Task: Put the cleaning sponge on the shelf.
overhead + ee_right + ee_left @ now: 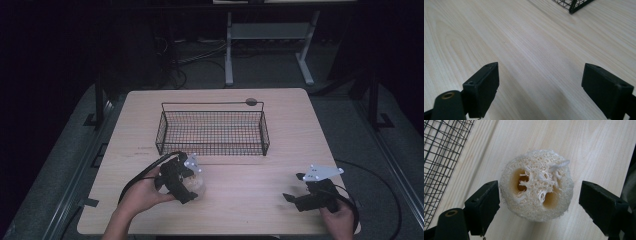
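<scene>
— Left claw [539, 195] first: how do its jaws stand?

— Spread wide, one on each side of the sponge [536, 185]. In the left gripper view the jaw at nine o'clock sits just beside the sponge's edge, maybe brushing it; I cannot tell if it touches. The jaw at three o'clock stands clear, with bare wood between it and the sponge. So the claw is released, not grasping.

— What is the sponge like, and where does it lie?

— A pale, fibrous round slice with hollow holes through it and a short loop of string at its top. It lies flat on the table [240, 200]. From the high view it sits at about seven o'clock on the tabletop, under the left claw [192, 185], near the front wall of the basket [212, 131].

— And the right claw?

— The right claw [300, 195] is at about five o'clock on the table, well apart from the sponge, held in a hand [341, 219]. Its own view shows both jaws wide apart over bare wood: released as well.

— Farther out?

— The black wire basket stands at the table's middle, toward twelve o'clock from both claws. A small dark round thing [251, 102] rests by its far right corner; too small to tell what it is.
</scene>
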Demonstrator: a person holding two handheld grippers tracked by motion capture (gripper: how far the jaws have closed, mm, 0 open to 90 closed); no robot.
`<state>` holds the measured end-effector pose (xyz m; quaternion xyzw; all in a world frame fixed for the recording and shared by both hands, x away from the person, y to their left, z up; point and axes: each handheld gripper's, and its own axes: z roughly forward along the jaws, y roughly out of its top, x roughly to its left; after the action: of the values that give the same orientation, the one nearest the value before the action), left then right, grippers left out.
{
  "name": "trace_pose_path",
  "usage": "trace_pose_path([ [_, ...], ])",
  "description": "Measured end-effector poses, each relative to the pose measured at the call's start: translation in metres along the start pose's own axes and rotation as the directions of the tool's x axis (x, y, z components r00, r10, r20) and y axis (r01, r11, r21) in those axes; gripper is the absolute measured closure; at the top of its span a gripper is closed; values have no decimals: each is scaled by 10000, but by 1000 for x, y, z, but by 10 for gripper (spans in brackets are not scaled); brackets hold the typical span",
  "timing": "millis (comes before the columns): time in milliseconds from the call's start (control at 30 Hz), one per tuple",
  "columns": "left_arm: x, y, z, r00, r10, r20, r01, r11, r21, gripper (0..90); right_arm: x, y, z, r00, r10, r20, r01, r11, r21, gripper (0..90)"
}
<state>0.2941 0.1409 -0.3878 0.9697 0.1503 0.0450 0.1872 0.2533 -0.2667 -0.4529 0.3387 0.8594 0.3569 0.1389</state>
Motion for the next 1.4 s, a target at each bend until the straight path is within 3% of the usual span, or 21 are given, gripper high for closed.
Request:
trace_pose_path([
  [400,4,1,10,9995,-214,234,208,9994,271,161,1,0,-1,10000,-34,-32,34,10000,-67,141],
  [733,5,5,10,9993,-211,318,202,9994,279,237,0,-1,-1,10000,-45,-7,45,10000,-83,141],
  [933,2,8,12,9997,-8,254,-1,9994,340,293,0,-1,-2,10000,-53,1,53,9999,-146,141],
  [1167,1,13,7,9997,252,-15,-252,9991,341,299,0,-1,-2,10000,-11,-6,11,9999,-156,141],
  [1400,2,18,1,9996,264,21,-265,9993,261,301,-1,-2,-3,10000,9,-15,-9,9998,-189,141],
])
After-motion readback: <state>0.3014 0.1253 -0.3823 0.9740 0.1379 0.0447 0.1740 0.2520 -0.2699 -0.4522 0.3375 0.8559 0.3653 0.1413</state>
